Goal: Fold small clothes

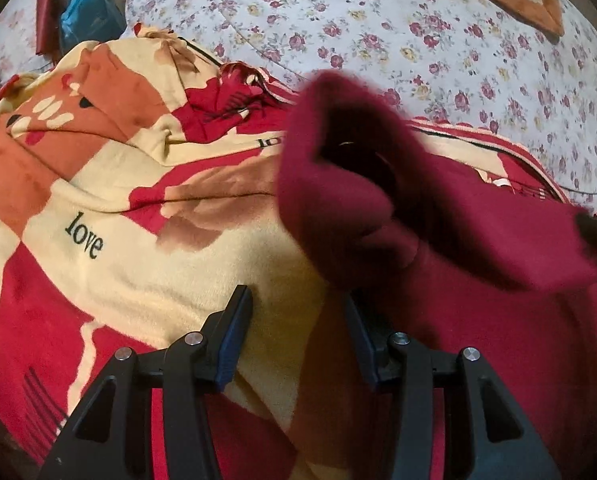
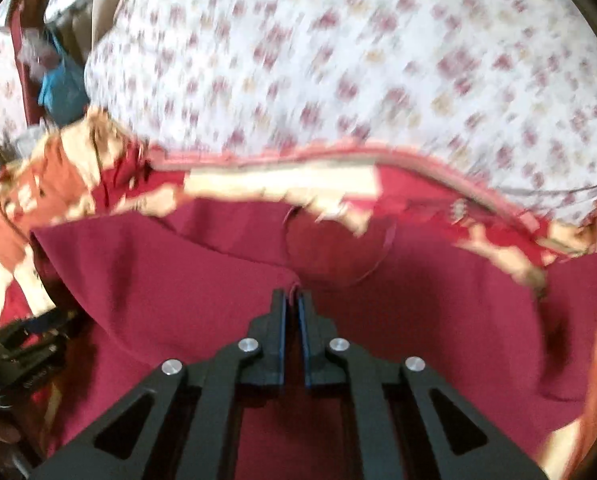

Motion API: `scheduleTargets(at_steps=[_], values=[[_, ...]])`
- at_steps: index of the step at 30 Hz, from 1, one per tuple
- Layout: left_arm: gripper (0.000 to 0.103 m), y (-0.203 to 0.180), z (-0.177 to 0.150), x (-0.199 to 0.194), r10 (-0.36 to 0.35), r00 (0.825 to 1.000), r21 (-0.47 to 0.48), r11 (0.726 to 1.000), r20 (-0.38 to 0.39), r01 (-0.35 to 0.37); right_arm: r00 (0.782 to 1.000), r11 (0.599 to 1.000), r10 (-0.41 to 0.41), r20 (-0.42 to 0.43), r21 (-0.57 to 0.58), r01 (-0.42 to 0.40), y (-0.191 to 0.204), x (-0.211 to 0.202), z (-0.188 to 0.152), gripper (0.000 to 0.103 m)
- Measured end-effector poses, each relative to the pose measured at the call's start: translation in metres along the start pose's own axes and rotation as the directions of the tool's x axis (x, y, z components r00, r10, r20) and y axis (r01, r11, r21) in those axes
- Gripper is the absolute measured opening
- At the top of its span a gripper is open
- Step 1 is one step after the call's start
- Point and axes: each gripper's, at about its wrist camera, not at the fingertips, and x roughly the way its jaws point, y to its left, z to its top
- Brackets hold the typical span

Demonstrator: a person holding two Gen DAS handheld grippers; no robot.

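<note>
Black-framed, blue-padded tongs in your right hand (image 2: 292, 300) are sitting nearly shut, pinching a thin edge of the dark maroon knitted garment (image 2: 170, 264) between the pads, so you are holding the cloth there rather than just resting on it. Your left-hand tongs (image 1: 298, 312) are standing wide apart and gripping nothing; the right-side finger (image 1: 358, 332) is lying just under a raised maroon fold (image 1: 338, 184), which is curling up into a tube-like opening in front of the camera, and I cannot tell whether that finger is touching the fabric. You are, by my reading, working early in the fold: the garment is spread unevenly over the patchwork bedspread in cream, red and orange with "love" printed on it (image 1: 98, 208), which is lying on the white sheet with small rose print (image 1: 378, 20). The right wrist view is blurring, so fine detail along the far edge is not readable. The next move is probably calling for your left tongs to close on the lifted fold or a matching edge, so that both grips are carrying the cloth across together; be watching that the soft knit is not slipping out of the right pinch, and that you are not catching the bedspread along with it
</note>
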Motion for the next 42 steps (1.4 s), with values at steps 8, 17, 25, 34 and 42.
scheduleTargets(at_steps=[8, 17, 25, 34, 42], values=[[0.027, 0.001, 0.001, 0.001, 0.004, 1.0, -0.028, 1.0, 0.006, -0.004, 0.995, 0.994, -0.083, 0.052, 0.074, 0.079, -0.051, -0.034, 0.008, 0.006], [0.027, 0.006, 0.001, 0.001, -0.018, 1.0, -0.052, 0.998, 0.016, 0.019, 0.99, 0.986, -0.134, 0.031, 0.1, 0.13, -0.075, -0.046, -0.002, 0.006], [0.027, 0.006, 0.001, 0.003, -0.018, 0.999, -0.046, 0.999, 0.029, 0.02, 0.959, 0.953, -0.277, -0.065, 0.11, 0.283, -0.108, -0.028, -0.008, 0.006], [0.027, 0.01, 0.01, -0.027, -0.001, 0.996, -0.074, 0.997, 0.086, 0.007, 0.985, 0.981, -0.167, -0.032, 0.096, 0.169, -0.08, -0.027, 0.006, 0.058], [0.027, 0.006, 0.013, -0.006, -0.007, 0.999, -0.056, 0.998, 0.046, 0.009, 0.964, 0.961, 0.212, -0.159, -0.146, -0.236, 0.051, 0.049, 0.04, 0.06]])
